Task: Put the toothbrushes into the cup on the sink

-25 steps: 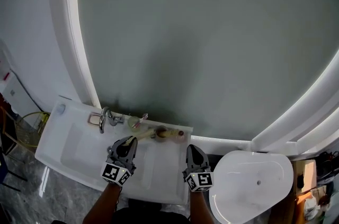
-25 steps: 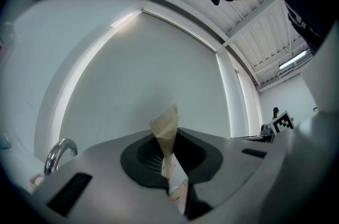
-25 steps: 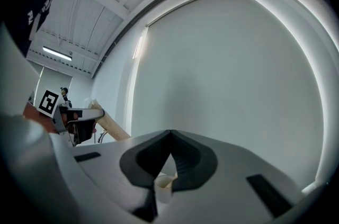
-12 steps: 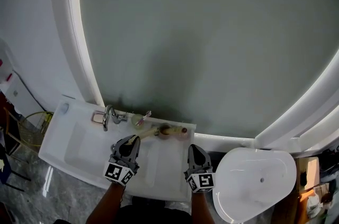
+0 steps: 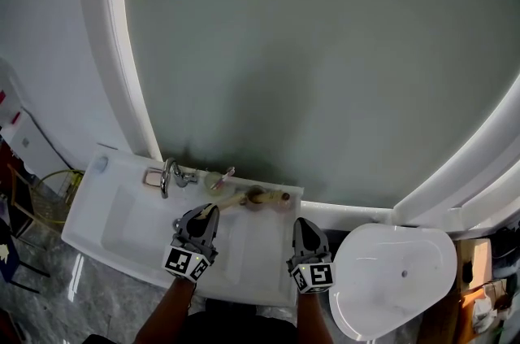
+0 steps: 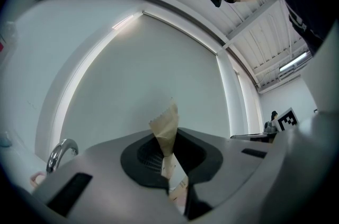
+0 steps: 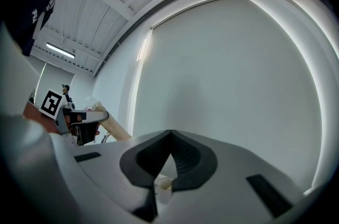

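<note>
At the white sink, gripped a wrapped toothbrush in the left tool, mid-carry, near the cup; held the right tool clenched, empty. Likely needed next: tip above the rim, then release.

At the back edge of the sink, the faucet. Just right of the faucet, on the same ledge, a cup with a toothbrush in it. Farther right of the faucet, a wrapped toothbrush slanting over the ledge, near end clamped in the left gripper, before the faucet and above the basin. Well right of the faucet, the right gripper at the sink's front corner, and past it a toilet. Behind the faucet, the mirror.
</note>
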The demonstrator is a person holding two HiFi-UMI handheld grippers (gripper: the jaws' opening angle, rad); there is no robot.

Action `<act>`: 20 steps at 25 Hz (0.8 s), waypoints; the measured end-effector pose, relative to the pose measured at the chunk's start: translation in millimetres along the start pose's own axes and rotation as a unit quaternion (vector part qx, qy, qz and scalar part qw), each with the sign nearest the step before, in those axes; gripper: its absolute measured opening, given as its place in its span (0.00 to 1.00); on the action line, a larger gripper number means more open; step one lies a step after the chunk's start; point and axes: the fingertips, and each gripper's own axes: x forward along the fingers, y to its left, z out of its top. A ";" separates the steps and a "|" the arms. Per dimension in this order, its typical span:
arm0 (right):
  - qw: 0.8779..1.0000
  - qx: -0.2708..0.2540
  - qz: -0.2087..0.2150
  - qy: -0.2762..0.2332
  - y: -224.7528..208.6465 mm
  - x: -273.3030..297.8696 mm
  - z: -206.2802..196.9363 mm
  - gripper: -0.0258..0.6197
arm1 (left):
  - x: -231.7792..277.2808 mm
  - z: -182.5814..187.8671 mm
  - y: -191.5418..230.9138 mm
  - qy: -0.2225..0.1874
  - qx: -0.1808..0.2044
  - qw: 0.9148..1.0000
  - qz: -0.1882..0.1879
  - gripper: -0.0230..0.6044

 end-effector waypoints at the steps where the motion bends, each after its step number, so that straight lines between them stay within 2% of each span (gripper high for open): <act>1: 1.000 0.001 0.001 0.000 -0.2 0.5 0.1 0.08 | 0.3 -0.2 0.5 -0.001 0.000 1.000 0.000 0.11; 12: 1.000 0.016 0.000 -0.005 -1.1 -3.2 2.6 0.08 | 9.7 -0.1 4.0 0.001 0.006 1.000 0.002 0.11; 20: 1.000 0.020 0.003 -0.007 -0.7 -5.6 5.2 0.08 | 43.1 -11.4 4.9 0.014 0.018 1.000 -0.008 0.11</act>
